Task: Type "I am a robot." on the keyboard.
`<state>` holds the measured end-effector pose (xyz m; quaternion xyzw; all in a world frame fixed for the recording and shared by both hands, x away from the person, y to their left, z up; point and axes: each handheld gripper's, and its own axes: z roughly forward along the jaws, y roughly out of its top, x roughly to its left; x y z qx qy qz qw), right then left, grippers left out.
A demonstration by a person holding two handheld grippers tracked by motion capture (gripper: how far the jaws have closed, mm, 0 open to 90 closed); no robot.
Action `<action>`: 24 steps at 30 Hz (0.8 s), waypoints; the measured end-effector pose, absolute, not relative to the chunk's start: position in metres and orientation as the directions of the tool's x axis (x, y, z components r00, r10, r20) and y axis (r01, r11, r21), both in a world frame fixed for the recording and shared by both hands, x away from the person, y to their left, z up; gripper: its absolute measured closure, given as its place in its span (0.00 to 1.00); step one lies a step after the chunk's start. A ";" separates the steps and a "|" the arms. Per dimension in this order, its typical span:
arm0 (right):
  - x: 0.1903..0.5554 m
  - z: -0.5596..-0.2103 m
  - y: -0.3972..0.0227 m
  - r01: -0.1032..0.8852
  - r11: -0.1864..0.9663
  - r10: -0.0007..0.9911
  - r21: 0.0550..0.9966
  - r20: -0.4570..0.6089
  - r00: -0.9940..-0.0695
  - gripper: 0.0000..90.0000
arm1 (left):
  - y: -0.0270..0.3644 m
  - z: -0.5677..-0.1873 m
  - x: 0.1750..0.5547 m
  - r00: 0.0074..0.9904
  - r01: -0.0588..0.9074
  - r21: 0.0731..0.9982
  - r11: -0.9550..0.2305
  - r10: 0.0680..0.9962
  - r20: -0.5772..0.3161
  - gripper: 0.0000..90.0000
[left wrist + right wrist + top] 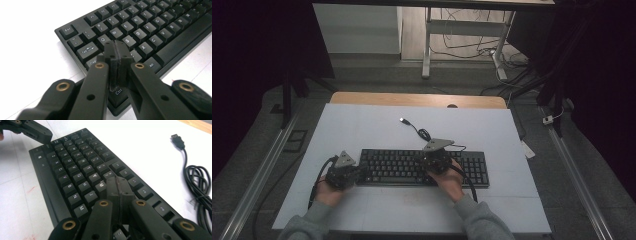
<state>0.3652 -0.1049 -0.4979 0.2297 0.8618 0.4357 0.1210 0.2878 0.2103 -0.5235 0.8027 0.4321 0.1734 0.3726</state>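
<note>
Both grippers' jaws closed, empty, over keyboard, bare table beyond

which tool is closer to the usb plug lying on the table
Right. The right tool sits over the middle of the keyboard, just below the USB plug. The left tool is at the keyboard's left end, farther away.

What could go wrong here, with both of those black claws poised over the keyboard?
The shut left gripper sits over crowded keys near Caps on the keyboard, so it could press a neighbouring key. The shut right gripper, near U and J, risks the same. The cable lies loosely coiled beside the keyboard, so a hand could snag it.
</note>
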 end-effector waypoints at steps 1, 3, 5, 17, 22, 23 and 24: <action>0.365 -0.497 -0.108 0.293 0.517 0.504 0.804 -0.009 -0.864 1.00 | 0.210 -0.523 0.288 0.567 0.562 0.751 -0.348 0.822 -0.044 0.97; 0.364 -0.497 -0.110 0.294 0.512 0.506 0.807 -0.007 -0.863 1.00 | 0.211 -0.522 0.287 0.568 0.558 0.755 -0.344 0.822 -0.045 0.96; 0.363 -0.496 -0.119 0.300 0.513 0.514 0.805 -0.008 -0.858 1.00 | 0.211 -0.521 0.287 0.567 0.556 0.760 -0.337 0.822 -0.050 0.93; 0.358 -0.495 -0.139 0.317 0.498 0.517 0.807 0.017 -0.856 0.74 | 0.212 -0.520 0.285 0.583 0.564 0.759 -0.324 0.808 -0.088 0.64; 0.352 -0.493 -0.150 0.313 0.490 0.523 0.814 0.013 -0.853 0.66 | 0.213 -0.518 0.284 0.574 0.565 0.765 -0.307 0.813 -0.097 0.52; 0.351 -0.493 -0.152 0.310 0.483 0.523 0.819 0.014 -0.852 0.65 | 0.213 -0.518 0.284 0.572 0.568 0.765 -0.304 0.814 -0.100 0.50; 0.351 -0.493 -0.152 0.310 0.483 0.523 0.819 0.014 -0.852 0.65 | 0.214 -0.518 0.284 0.570 0.570 0.764 -0.303 0.815 -0.102 0.50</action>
